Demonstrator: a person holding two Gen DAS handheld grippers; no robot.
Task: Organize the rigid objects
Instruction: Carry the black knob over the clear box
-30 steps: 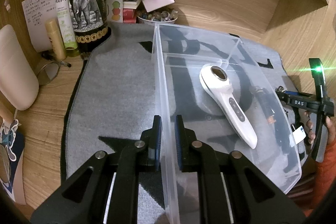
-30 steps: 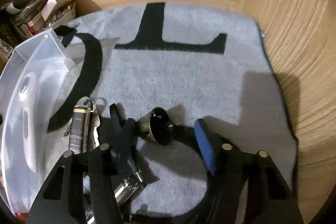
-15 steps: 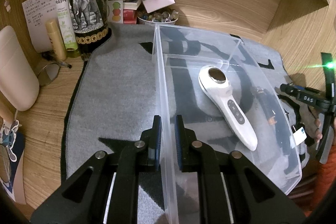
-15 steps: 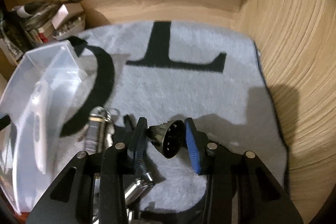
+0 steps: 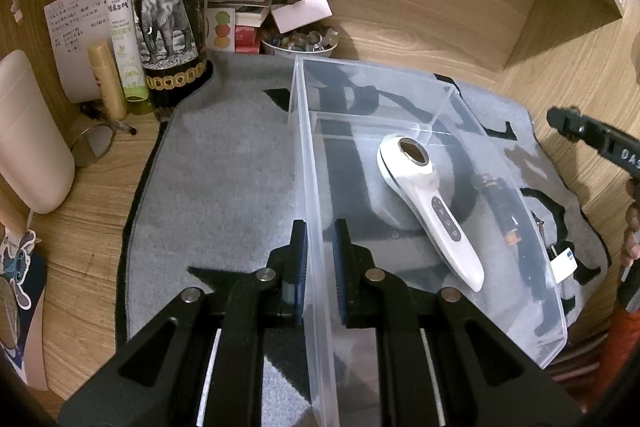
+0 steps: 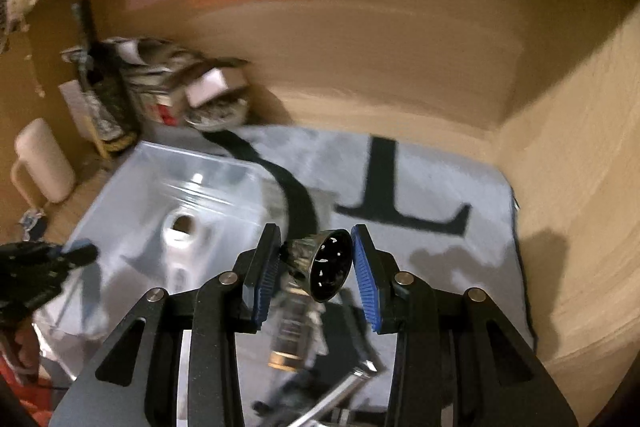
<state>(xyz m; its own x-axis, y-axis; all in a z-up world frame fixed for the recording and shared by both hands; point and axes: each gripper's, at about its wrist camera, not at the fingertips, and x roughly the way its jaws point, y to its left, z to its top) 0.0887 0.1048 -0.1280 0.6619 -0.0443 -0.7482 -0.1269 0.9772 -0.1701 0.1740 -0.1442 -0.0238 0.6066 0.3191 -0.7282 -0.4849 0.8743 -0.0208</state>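
Observation:
My left gripper is shut on the near wall of a clear plastic bin that stands on a grey mat. A white handheld device lies inside the bin. My right gripper is shut on a small dark metal bell and holds it above the mat, right of the bin. A metal lighter-like cylinder and other small metal items lie on the mat below it. The right gripper's body shows at the right edge of the left wrist view.
A wine bottle with an elephant label, a green spray bottle, a bowl of small stones and stacked papers stand at the back left. A cream container stands at the left. Wooden walls enclose the back and right.
My right gripper closed on the bell, then lifted it off the mat and swung up and toward the bin. The left gripper has kept its hold on the bin wall.

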